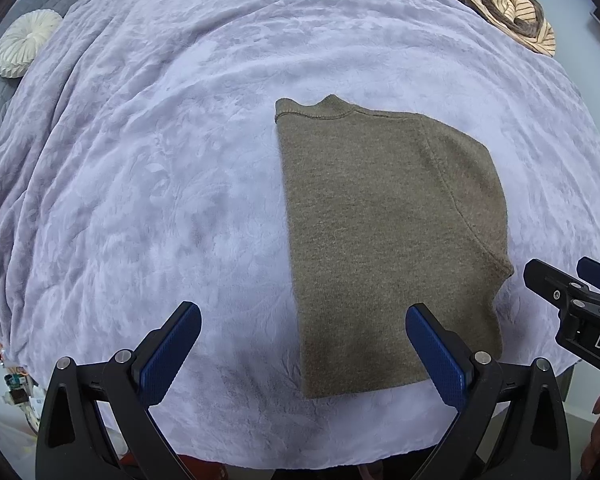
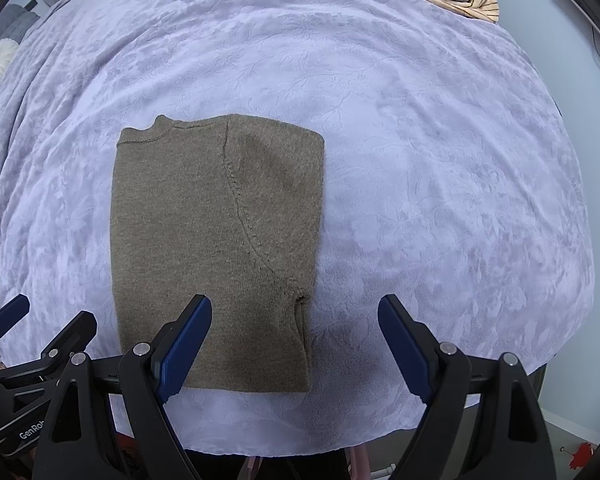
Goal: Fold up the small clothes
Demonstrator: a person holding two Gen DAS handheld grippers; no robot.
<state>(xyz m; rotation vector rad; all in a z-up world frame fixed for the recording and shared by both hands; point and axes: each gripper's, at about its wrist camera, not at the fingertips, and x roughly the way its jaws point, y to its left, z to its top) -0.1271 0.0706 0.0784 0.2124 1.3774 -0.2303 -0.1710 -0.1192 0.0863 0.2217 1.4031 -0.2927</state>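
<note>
Left-wrist view: an olive-brown knit sweater (image 1: 380, 232) lies folded into a tall rectangle on a lavender plush blanket (image 1: 160, 160) spread over a bed, neckline at the far end and a curved sleeve seam running down its right portion. The left gripper (image 1: 304, 344) hangs above the garment's near left corner with its blue-padded jaws spread wide and nothing between them; one pad sits over the blanket, the other over the sweater's lower edge. At the right edge of this view, part of the right gripper (image 2: 296, 344) shows. From the right wrist camera, that gripper also stands wide open and empty over the sweater's near right corner. A heap of striped and brown clothing (image 1: 512, 12) rests at the blanket's far right. A round pleated cream cushion (image 1: 28, 42) sits at far left.
</note>
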